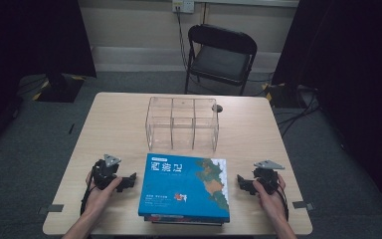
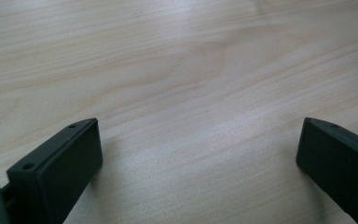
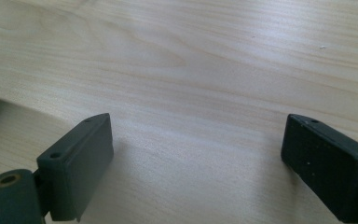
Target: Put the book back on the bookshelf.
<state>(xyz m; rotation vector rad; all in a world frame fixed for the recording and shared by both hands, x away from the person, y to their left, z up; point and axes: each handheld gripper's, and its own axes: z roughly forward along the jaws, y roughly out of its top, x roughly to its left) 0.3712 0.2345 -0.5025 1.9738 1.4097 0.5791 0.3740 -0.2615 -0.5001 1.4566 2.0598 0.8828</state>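
Note:
A blue book (image 1: 185, 186) with a map on its cover lies on top of a small stack at the table's near middle. Behind it stands a clear plastic organiser (image 1: 182, 123) with several compartments. My left gripper (image 1: 125, 182) rests on the table to the left of the book, held in a hand; its jaws stand wide apart over bare wood (image 2: 199, 140). My right gripper (image 1: 243, 183) rests to the right of the book, jaws likewise wide apart with nothing between them (image 3: 196, 140).
The light wooden table (image 1: 114, 124) has bare room on both sides of the organiser. A small dark round thing (image 1: 217, 107) lies by the organiser's far right corner. A black folding chair (image 1: 221, 56) stands beyond the far edge. Cables run along the floor at right.

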